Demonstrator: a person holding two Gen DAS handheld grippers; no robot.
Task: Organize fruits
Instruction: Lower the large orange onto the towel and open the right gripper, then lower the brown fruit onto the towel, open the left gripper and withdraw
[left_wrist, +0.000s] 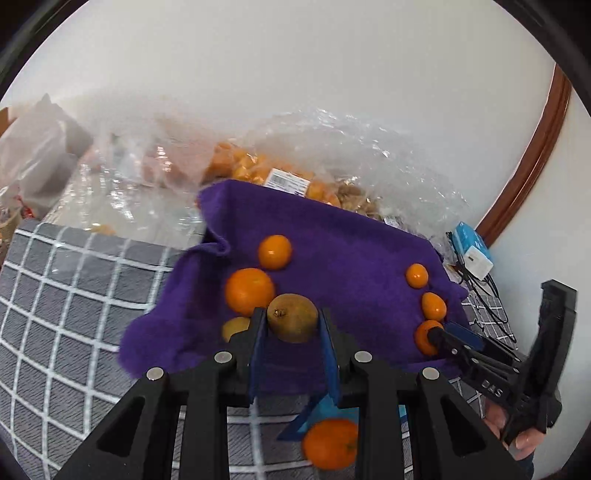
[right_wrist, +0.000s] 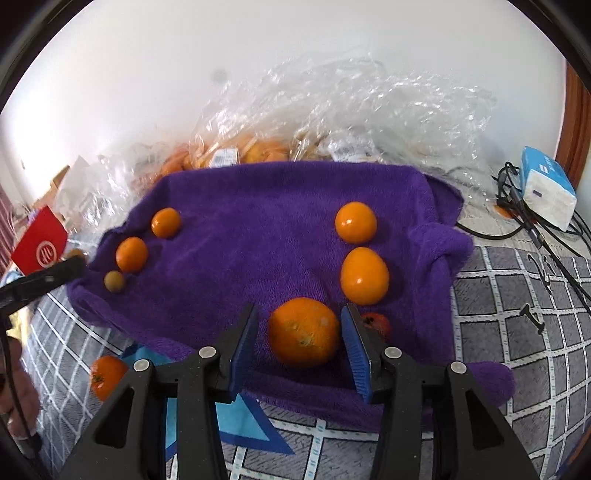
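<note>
Here the left gripper is clenched on a brown kiwi, held between its blue pads above the near edge of the purple towel. The right gripper stands released around a large orange lying on the towel, its pads apparently just clear of the fruit on both sides, though the right gap is hard to judge. In the right wrist view, five oranges lie on the towel, one small greenish-brown fruit sits at its left edge, and one more orange rests on the checked cloth.
</note>
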